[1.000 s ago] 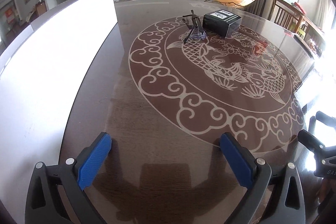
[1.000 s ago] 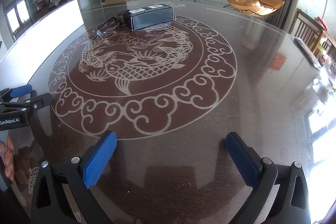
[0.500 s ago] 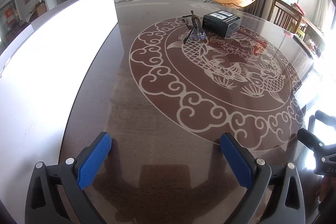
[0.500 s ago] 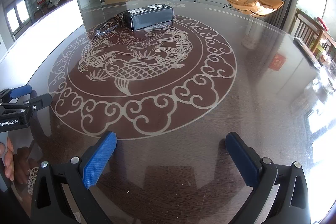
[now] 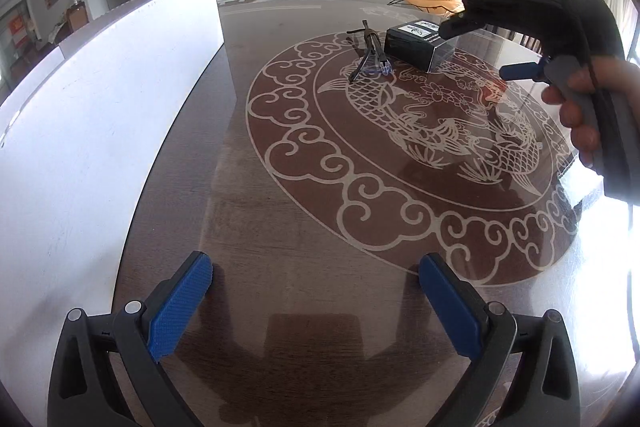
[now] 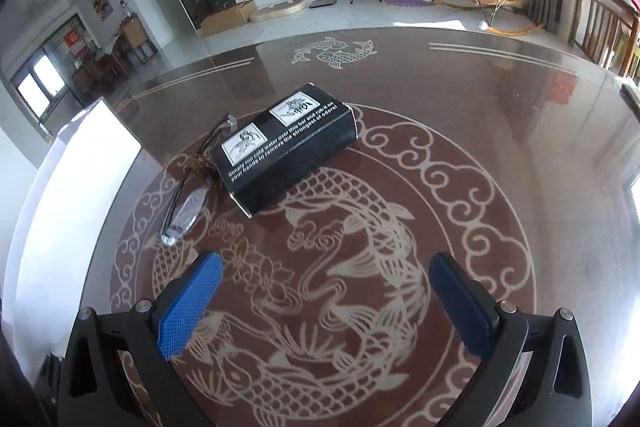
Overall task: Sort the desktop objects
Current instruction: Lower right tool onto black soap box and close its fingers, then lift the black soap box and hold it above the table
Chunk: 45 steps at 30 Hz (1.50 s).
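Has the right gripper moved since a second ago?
Yes. The right gripper has advanced across the table toward the black box, which now looms much closer.

Table: glossy, mirror-smooth dark top with pale inlaid pattern. Box: black card, slight sheen, printed labels. Glasses: clear plastic lenses. Gripper pads: blue, rough-textured.

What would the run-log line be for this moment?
left tongs open, empty | right tongs open, facing black box | glasses beside box | nothing grasped
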Each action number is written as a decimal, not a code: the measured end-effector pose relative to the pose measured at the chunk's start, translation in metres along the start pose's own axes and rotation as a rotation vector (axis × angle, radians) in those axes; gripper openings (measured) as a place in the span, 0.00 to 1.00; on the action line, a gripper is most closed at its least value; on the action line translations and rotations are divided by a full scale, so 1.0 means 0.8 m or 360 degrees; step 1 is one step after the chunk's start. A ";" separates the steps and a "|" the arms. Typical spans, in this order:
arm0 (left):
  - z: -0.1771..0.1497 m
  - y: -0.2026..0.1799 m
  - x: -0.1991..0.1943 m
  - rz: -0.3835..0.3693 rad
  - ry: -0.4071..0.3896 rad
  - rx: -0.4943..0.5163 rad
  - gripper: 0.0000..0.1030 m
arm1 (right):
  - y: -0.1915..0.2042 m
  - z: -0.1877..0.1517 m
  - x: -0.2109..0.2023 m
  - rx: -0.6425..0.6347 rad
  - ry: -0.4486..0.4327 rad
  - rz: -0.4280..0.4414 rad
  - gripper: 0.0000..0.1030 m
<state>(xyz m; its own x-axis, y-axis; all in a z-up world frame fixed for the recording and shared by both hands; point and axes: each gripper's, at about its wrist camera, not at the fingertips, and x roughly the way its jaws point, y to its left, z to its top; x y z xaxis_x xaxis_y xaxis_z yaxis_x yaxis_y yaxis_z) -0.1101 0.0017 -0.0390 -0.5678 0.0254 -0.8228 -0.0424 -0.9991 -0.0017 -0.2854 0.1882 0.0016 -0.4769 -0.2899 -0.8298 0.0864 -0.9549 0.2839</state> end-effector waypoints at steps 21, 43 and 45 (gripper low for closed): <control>0.004 0.000 0.006 -0.0005 -0.0003 -0.0005 1.00 | 0.028 0.040 0.060 -0.0044 -0.0050 -0.0278 0.63; 0.004 0.000 0.006 -0.0005 -0.0003 -0.0006 1.00 | -0.049 -0.260 -0.119 -0.0391 -0.0193 -0.0309 0.66; 0.005 0.000 0.006 -0.0005 -0.0003 -0.0006 1.00 | -0.046 -0.265 -0.117 -0.0388 -0.0172 -0.0321 0.85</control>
<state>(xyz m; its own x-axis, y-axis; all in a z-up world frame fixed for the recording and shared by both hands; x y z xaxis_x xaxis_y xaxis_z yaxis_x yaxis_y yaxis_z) -0.1159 0.0020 -0.0410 -0.5693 0.0286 -0.8216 -0.0411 -0.9991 -0.0063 -0.0589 0.2373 -0.0332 -0.5946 -0.0977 -0.7980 0.1813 -0.9833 -0.0147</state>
